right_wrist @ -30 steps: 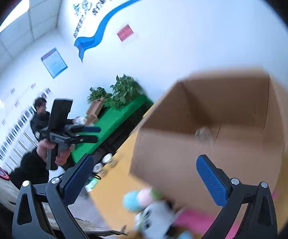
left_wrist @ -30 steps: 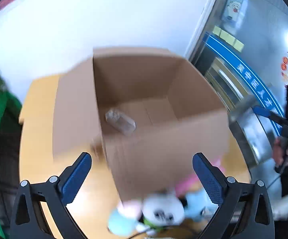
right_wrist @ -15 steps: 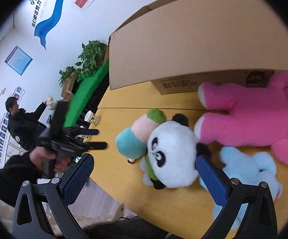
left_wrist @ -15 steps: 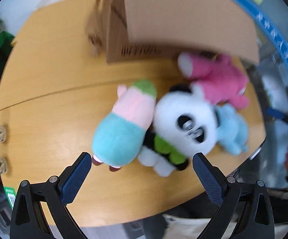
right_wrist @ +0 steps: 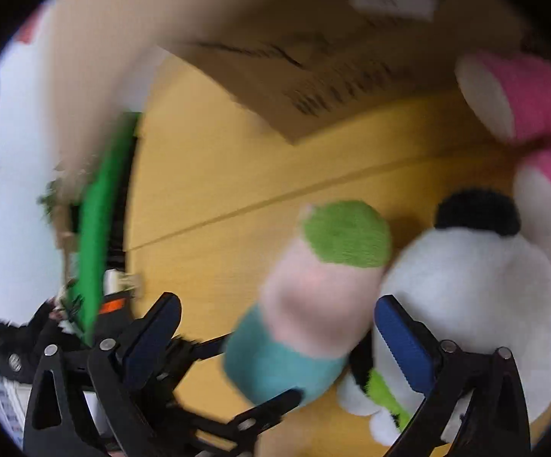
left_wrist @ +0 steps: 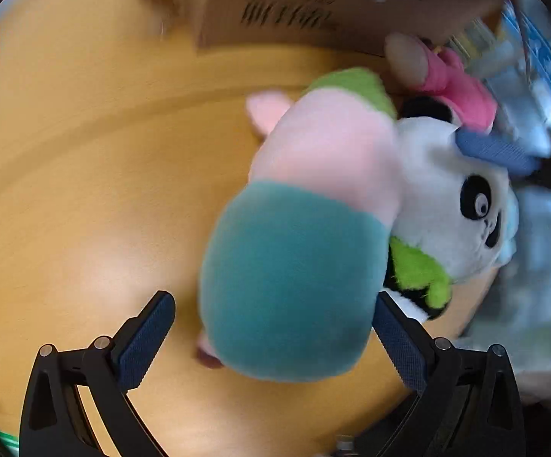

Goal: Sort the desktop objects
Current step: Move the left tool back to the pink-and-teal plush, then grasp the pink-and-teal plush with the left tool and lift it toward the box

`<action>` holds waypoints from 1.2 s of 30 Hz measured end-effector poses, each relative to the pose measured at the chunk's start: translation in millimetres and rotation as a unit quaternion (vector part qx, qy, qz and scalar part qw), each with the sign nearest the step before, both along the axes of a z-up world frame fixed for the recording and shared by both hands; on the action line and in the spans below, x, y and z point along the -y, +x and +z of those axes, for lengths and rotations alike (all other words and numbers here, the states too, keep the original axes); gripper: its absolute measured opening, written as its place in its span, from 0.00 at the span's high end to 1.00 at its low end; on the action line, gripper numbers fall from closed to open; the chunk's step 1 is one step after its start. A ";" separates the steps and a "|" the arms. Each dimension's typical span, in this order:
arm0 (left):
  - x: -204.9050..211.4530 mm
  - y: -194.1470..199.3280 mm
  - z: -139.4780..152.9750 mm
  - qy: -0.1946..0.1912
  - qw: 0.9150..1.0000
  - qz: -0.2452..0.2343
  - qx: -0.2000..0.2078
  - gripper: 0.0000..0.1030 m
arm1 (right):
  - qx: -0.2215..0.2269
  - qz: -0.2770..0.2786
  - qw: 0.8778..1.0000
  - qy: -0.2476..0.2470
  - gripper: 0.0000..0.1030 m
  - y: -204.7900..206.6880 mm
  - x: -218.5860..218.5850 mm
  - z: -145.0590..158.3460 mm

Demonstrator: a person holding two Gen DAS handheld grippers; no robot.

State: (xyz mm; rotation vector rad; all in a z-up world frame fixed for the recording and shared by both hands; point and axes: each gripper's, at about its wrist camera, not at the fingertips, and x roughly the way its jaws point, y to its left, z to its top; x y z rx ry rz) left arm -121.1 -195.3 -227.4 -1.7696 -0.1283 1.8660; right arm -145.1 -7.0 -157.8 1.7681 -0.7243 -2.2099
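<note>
Left wrist view: shows first the yellow wooden surface, kept bare on the near side of the cardboard box, probably as working room for sorting. Has the box standing at the far edge, printed side facing the toys, likely so as to take them in turn. Finds the pastel plush lying on the surface just in front of the box, green end towards the box and teal end away from it, pressed against the panda on the side farther from the box's printed corner. Looks soft and stubby: teal at the base, pale pink through the middle, a green cap, one small pink ear or limb sticking out; blurred, so no finer detail. Places the pink plush nearest the box, touching the panda's black ear, and a pale blue plush beyond the panda, farthest from the box. Catches the left tool spread wide, one finger on each side of the teal end, not yet squeezing, evidently lined up to take it first as the outermost toy of the heap. From the right wrist, gives the right tool spread open too, straddling the pink middle, one finger wedged between plush and panda.
</note>
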 end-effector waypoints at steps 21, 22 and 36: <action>-10.1 22.2 -25.0 0.103 0.994 -0.018 0.029 0.16 | 0.032 0.017 0.995 0.090 0.04 13.1 -14.8 -14.4; -5.4 21.2 -24.1 0.104 0.994 -0.013 0.031 0.17 | 0.031 0.020 0.997 0.070 0.04 8.6 -6.2 -16.3; 38.7 32.8 -12.2 0.091 0.994 0.050 0.036 0.19 | 0.068 0.047 0.995 -0.058 0.47 -0.2 48.2 -59.3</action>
